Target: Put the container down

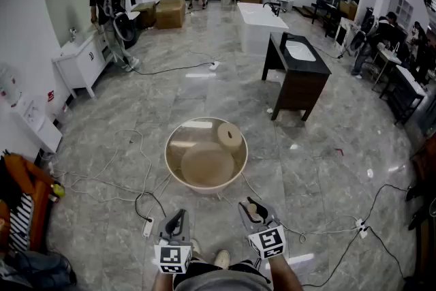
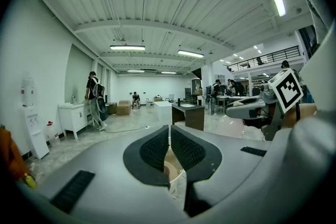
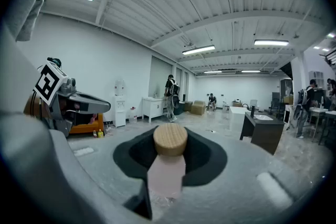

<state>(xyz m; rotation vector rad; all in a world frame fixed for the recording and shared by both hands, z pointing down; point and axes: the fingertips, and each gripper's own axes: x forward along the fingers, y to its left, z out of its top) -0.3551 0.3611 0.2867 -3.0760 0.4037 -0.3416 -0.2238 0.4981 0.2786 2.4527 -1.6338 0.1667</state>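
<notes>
1. Two grippers sit low in the head view, side by side over the grey marble floor [image 1: 327, 146] — left gripper [image 1: 178, 216] on the left, right gripper [image 1: 251, 206] on the right, both just this side of a round cream tub [image 1: 168, 159]
2. Right gripper is clamped on the container [image 3: 168, 165]: pale pink body upright between the dark pads, round wooden lid [image 3: 170, 139] poking out above them
3. So the container is in the grip, held off the floor, near the tub's front rim but apart from it
4. Left gripper's jaws are together — only a thin slit between the ridged pads, nothing in them, and a sliver of the tub shows through the slit
5. Inside the tub lie a flat wooden disc [image 1: 206, 165] and a paler roll [image 1: 229, 136] toward the back right
6. Cables [image 1: 136, 197] snake over the floor around the tub, and a dark cabinet [image 1: 296, 82] with a white basin stands well beyond it
</notes>
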